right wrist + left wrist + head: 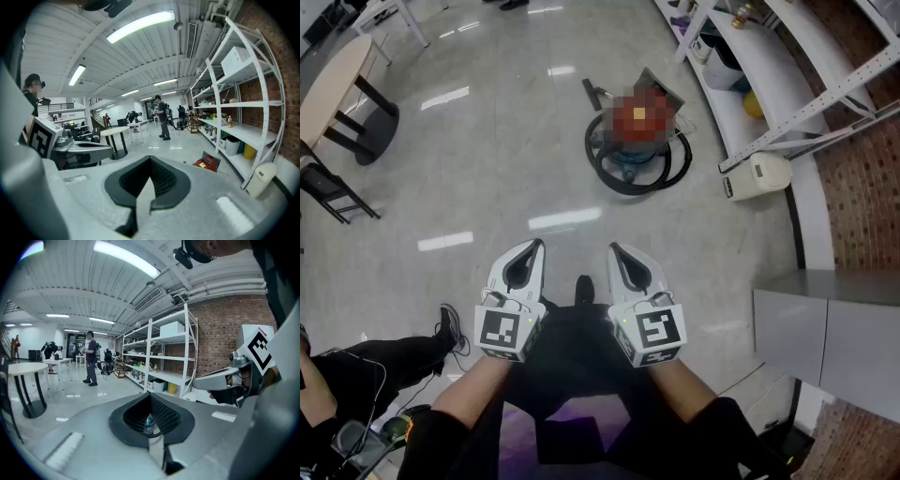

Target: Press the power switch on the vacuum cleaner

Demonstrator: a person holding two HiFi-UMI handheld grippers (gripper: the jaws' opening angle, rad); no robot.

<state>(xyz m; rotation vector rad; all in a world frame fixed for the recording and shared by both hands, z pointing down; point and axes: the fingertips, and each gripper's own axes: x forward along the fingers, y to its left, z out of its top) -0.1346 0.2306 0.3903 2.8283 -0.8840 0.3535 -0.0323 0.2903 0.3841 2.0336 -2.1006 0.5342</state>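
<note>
The vacuum cleaner (pixel 636 142) stands on the glossy floor a good way ahead of me, with a red top, a blue body and a black hose coiled round it. Its switch cannot be made out. In the right gripper view the vacuum cleaner (pixel 206 163) shows as a small red shape near the shelving. My left gripper (pixel 533 247) and right gripper (pixel 615 250) are held side by side close to my body, well short of it. Both are shut with nothing between the pads. The left gripper (pixel 150 397) and right gripper (pixel 150 160) point across the room.
White shelving (pixel 769 66) runs along the brick wall on the right, and a white appliance (pixel 757 174) lies at its foot. A grey cabinet (pixel 825 328) stands near right. A round table (pixel 336 89) stands at far left. A seated person's shoe (pixel 449 328) is at my lower left. A person (pixel 90 358) stands far off.
</note>
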